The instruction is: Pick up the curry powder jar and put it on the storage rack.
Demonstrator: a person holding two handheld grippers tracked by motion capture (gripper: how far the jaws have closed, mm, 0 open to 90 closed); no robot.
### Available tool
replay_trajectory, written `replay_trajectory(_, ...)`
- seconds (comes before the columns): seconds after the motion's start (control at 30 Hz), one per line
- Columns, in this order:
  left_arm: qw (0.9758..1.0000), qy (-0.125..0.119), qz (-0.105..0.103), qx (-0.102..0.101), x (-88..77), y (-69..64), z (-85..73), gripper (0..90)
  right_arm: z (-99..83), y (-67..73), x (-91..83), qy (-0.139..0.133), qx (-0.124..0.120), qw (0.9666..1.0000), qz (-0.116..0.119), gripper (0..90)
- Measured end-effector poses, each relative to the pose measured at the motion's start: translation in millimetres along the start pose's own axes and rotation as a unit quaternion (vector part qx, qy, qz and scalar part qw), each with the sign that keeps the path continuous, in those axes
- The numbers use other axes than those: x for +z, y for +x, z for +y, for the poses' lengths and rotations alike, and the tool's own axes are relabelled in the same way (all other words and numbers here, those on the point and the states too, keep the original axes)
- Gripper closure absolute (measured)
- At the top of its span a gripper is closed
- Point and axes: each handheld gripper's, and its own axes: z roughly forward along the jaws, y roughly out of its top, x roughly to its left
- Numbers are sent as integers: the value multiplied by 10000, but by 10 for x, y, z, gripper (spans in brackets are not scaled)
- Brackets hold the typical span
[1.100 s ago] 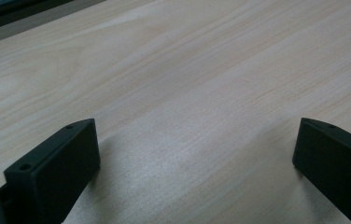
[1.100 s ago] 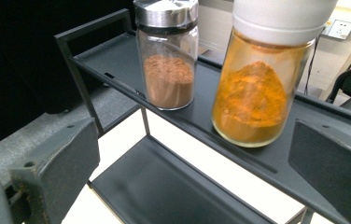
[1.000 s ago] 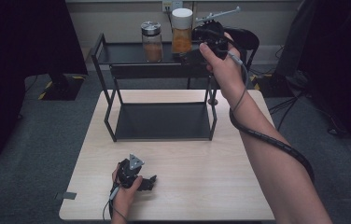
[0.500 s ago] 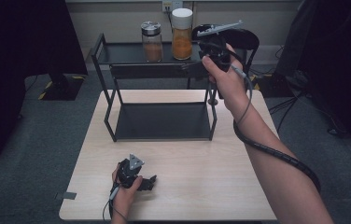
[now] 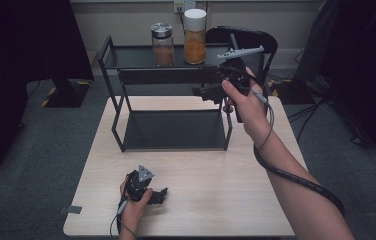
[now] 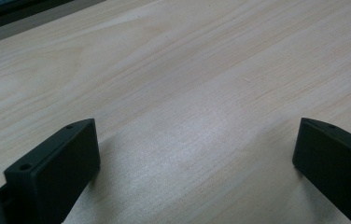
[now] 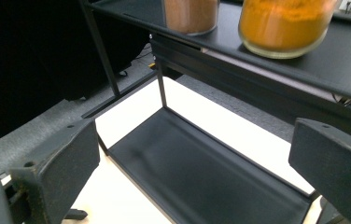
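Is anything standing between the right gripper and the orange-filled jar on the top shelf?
Nothing visible does. The right gripper hangs open in front of the rack, below and to the right of the orange-filled jar. The brown-filled jar stands to that jar's left, off the line between them.

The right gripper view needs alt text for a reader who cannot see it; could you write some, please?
Two open black gripper fingers frame a black two-tier metal shelf rack on a pale wooden table. Two glass jars, brown powder and orange powder, stand on its top shelf.
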Motion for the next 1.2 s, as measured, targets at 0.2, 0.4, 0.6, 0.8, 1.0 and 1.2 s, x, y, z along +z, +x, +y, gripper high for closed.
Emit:
replay_trajectory(0.2, 10000, 4, 1, 7, -1, 1, 1, 0, -128, 11, -10, -9, 18, 10000, 62, 9)
replay_trajectory(0.4, 10000, 4, 1, 7, -1, 0, 1, 0, -227, -3, -49, -79, 55, 9999, 144, 9)
replay_trajectory(0.6, 10000, 4, 1, 7, -1, 0, 1, 0, -351, -2, -61, -92, 7, 9998, 150, 9)
replay_trajectory(0.8, 10000, 3, 2, 8, -1, 0, 1, 0, -480, -22, -53, -48, -23, 9998, 190, 11)
replay_trajectory(1.0, 10000, -2, 29, 4, -9, -19, -8, 3, -601, -9, -66, -9, -73, 9998, 182, 8)
replay_trajectory(1.2, 10000, -3, 33, -2, -10, -22, -10, 3, -711, -5, -75, -25, -85, 9996, 266, 6)
